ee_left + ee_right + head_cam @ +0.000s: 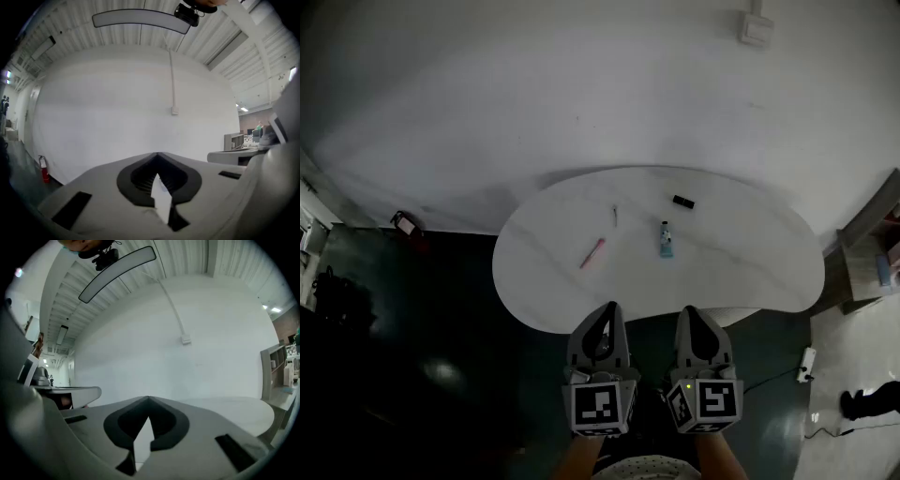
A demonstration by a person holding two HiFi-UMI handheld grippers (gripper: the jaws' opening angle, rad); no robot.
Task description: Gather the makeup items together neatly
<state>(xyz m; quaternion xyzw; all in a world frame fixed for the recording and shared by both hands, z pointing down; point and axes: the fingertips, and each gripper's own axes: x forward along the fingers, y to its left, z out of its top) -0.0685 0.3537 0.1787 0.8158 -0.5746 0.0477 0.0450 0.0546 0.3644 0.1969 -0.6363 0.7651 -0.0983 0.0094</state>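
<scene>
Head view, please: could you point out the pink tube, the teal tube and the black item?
pink tube (592,254), head view, its middle.
teal tube (666,242), head view, its body.
black item (682,202), head view, its middle.

Tube (666,240) right of stick (592,254), on table (741,267)

This looks like a big work hall, like a lab or an office. The ceiling (117,42) is high and made of ribbed metal, with a long lamp (136,18) hanging from it. A tall bare white wall (581,94) stands behind a white table (741,272). A red fire extinguisher (44,169) stands by the wall. Far off are desks with screens (251,136) and shelves (281,371). The floor (412,309) is dark and shiny.
</scene>
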